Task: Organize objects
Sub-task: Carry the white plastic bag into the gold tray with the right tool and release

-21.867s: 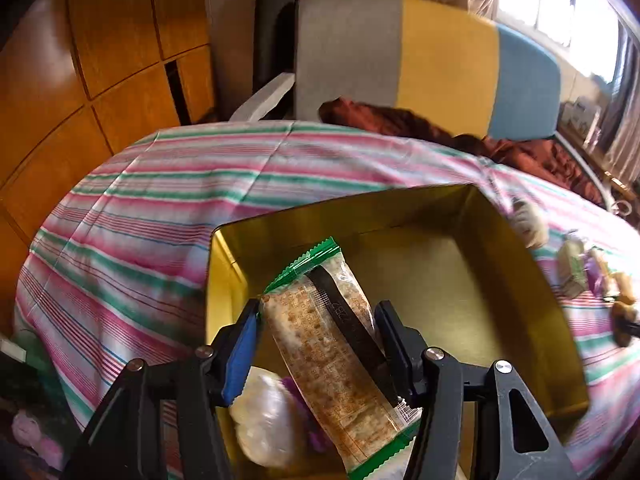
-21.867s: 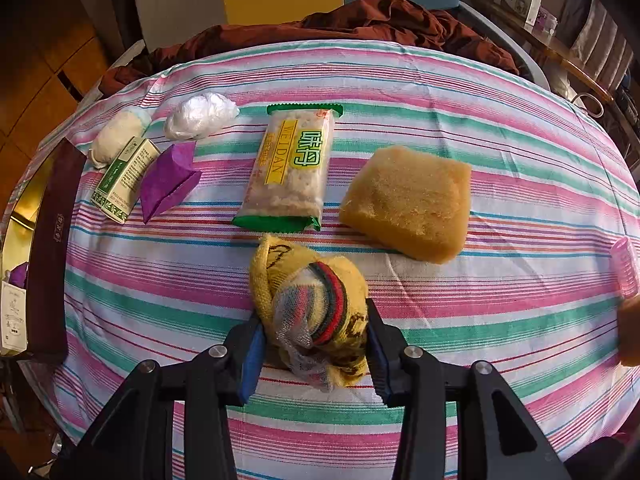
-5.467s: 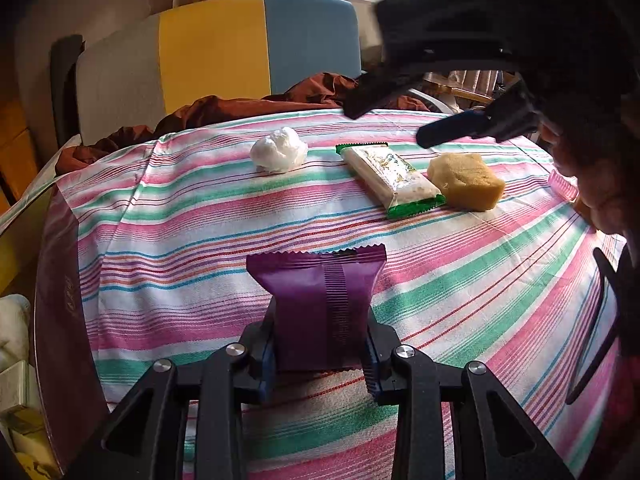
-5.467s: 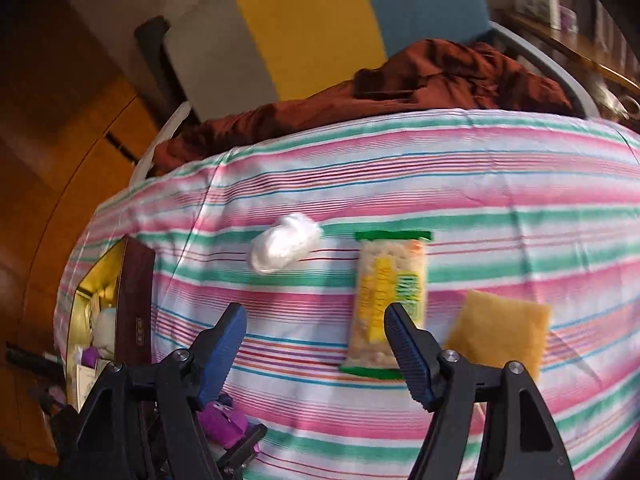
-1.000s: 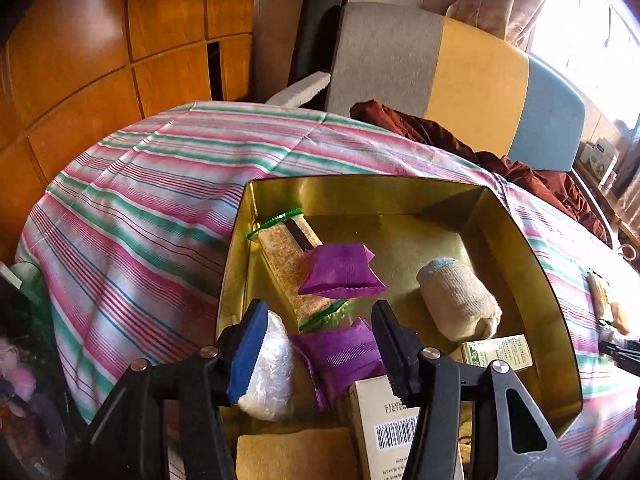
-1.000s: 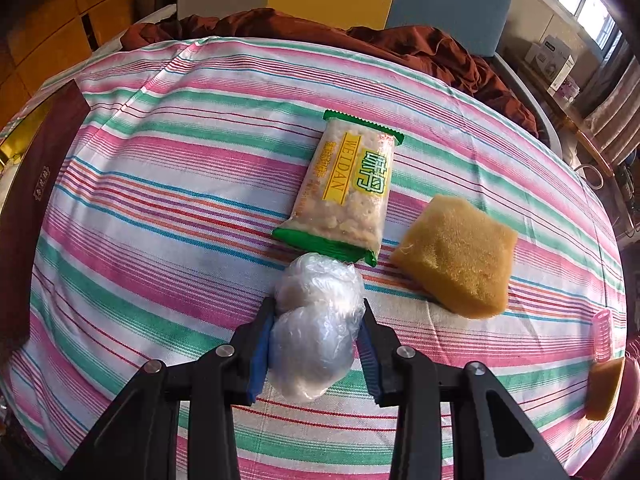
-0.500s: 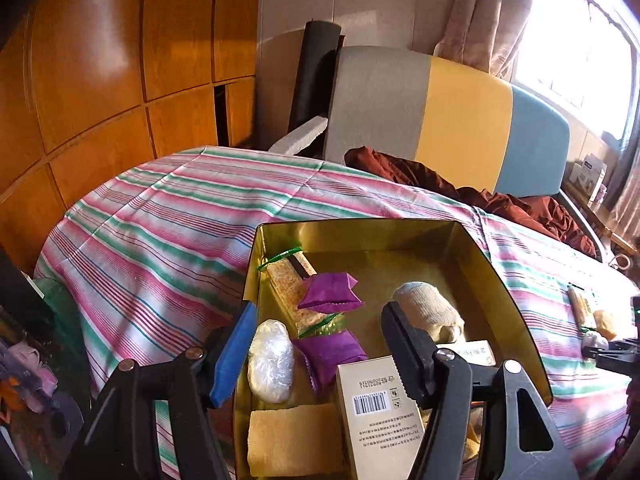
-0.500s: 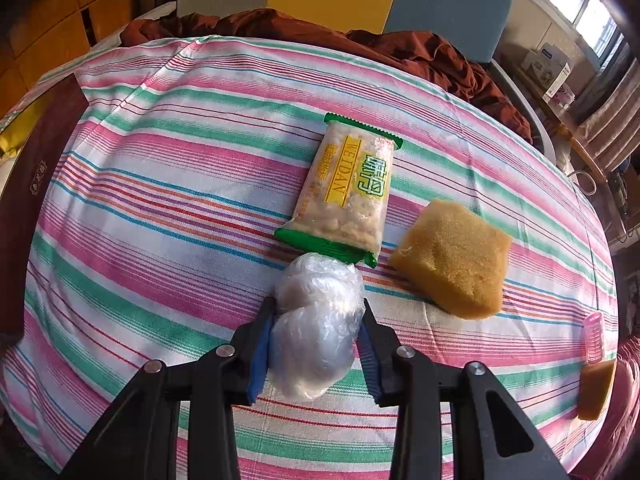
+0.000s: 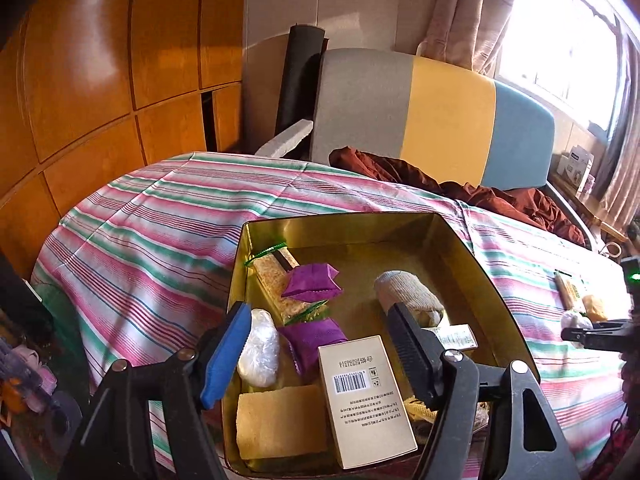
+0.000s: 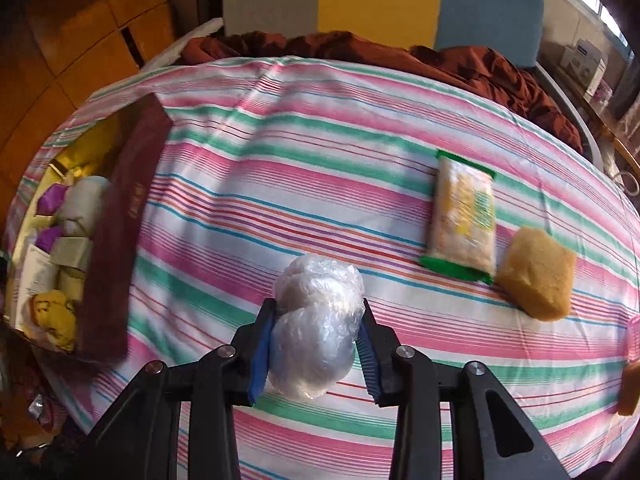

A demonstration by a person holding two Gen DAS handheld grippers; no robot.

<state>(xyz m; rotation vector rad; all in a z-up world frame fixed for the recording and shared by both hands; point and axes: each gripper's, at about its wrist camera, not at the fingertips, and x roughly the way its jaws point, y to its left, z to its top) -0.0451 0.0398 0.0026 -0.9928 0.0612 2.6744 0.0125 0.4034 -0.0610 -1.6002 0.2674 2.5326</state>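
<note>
My left gripper (image 9: pixel 320 344) hangs above the near end of the gold tin (image 9: pixel 486 276); its jaws are opening and nothing is between them. Inside the tin lie two purple packets (image 9: pixel 312 283), a cracker pack (image 9: pixel 272 276), a rolled sock (image 9: pixel 404 294), a plastic-wrapped ball (image 9: pixel 259 346), a barcoded box (image 9: pixel 366 396) and a sponge (image 9: pixel 280 420). My right gripper (image 10: pixel 316 344) is shut on a clear-wrapped white ball (image 10: pixel 316 330), lifted over the striped cloth. The tin (image 10: pixel 120 208) shows at the left of the right wrist view.
On the striped tablecloth (image 10: pixel 320 168) remain a green-edged snack pack (image 10: pixel 464 224), a yellow sponge (image 10: pixel 536 276) and small pink and orange things at the right edge (image 10: pixel 632 344). A grey, yellow and blue chair (image 9: pixel 440 120) with brown cloth (image 9: pixel 400 168) stands behind the table.
The left gripper has risen and pulled back from the tin while its jaws spread wider. The right gripper has lifted the wrapped ball and carried it left toward the tin.
</note>
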